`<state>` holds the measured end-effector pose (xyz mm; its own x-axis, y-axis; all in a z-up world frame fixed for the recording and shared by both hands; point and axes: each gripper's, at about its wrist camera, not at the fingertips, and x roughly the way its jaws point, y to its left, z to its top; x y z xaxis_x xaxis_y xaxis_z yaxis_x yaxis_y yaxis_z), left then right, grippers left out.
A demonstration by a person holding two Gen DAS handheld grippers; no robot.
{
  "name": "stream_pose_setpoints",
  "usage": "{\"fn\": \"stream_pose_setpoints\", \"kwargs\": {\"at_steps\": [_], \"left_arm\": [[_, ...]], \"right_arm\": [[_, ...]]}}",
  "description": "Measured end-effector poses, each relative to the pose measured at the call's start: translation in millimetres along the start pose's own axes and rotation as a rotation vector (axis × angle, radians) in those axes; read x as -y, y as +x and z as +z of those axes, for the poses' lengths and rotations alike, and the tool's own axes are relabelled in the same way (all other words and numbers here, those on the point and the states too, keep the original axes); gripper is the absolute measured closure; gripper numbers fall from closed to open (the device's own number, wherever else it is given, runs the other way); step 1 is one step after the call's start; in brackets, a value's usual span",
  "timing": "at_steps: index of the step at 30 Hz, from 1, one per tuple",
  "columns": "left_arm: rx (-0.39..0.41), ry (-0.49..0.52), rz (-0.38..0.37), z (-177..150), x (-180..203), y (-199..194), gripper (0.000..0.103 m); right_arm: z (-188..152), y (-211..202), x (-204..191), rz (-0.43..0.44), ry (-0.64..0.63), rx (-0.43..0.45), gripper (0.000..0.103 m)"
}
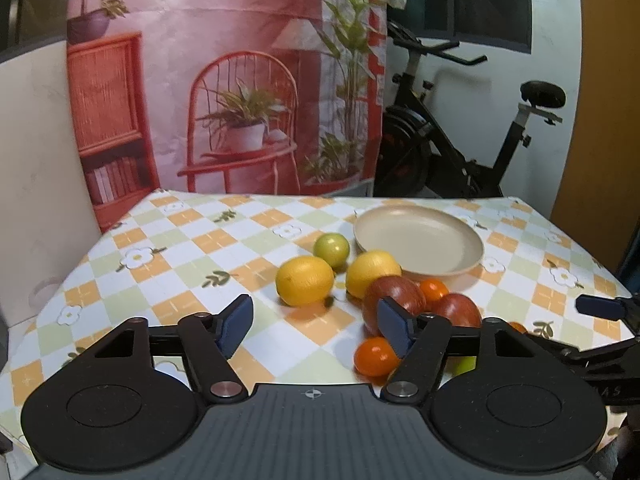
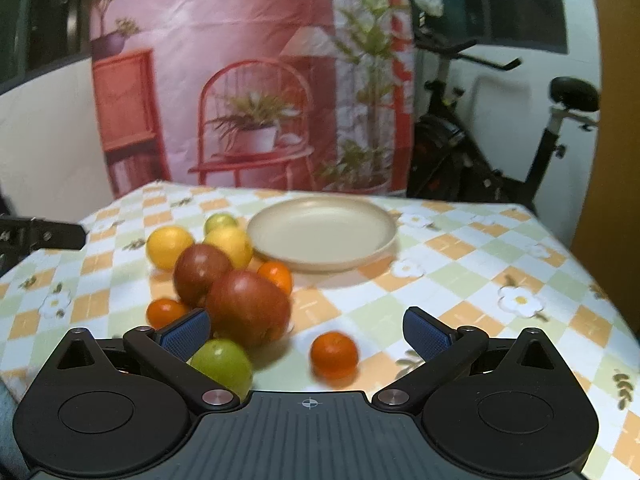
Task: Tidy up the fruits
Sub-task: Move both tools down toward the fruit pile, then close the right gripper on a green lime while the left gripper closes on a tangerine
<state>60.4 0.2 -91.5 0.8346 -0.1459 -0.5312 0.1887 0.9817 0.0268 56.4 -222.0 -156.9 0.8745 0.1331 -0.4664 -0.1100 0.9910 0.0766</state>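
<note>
On the checked tablecloth with orange and green squares all fruits lie loose beside the dish; nothing is sorted yet, so I judge the task is only at its beginning. From left to right: a yellow lemon, a small green round fruit behind it, a second yellow lemon, two dark red apples, several small orange mandarins, then the shallow beige round plate, which holds nothing. The left gripper has its blue pads spread, with no fruit between them; the right gripper is also spread wide, one mandarin lying just before it, not pinched. A second green fruit is partly hidden behind the right gripper's finger; the right view is blurred, so fruit contacts are hard to read.
</note>
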Motion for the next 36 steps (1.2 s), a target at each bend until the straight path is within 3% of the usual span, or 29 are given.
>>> {"fn": "stream_pose_setpoints", "kwargs": {"at_steps": [2,7,13,22,30,36], "left_arm": [[-0.011,-0.003,-0.002,-1.3,-0.6,2.5,0.034],[-0.032,-0.013,-0.015,-4.3,-1.6,5.8,0.038],[-0.059,-0.021,-0.039,-7.1,0.0,11.6,0.041],[-0.112,-0.015,-0.064,-11.8,2.8,21.9,0.042],[-0.167,-0.001,-0.146,-19.2,9.2,30.8,0.042],[-0.227,0.030,-0.233,-26.1,20.8,39.5,0.042]], "right_arm": [[-2.3,2.6,-1.4,0.041,-0.014,-0.021,0.007],[-9.0,9.4,-8.3,0.108,-0.066,-0.063,0.037],[-15.7,17.1,-18.3,0.185,-0.114,-0.072,0.048],[-21.4,26.0,-15.2,0.268,-0.093,-0.097,0.062],[-22.9,24.6,-3.9,0.271,-0.032,-0.110,0.063],[-18.5,14.1,9.6,0.235,0.017,-0.074,0.065]]}}
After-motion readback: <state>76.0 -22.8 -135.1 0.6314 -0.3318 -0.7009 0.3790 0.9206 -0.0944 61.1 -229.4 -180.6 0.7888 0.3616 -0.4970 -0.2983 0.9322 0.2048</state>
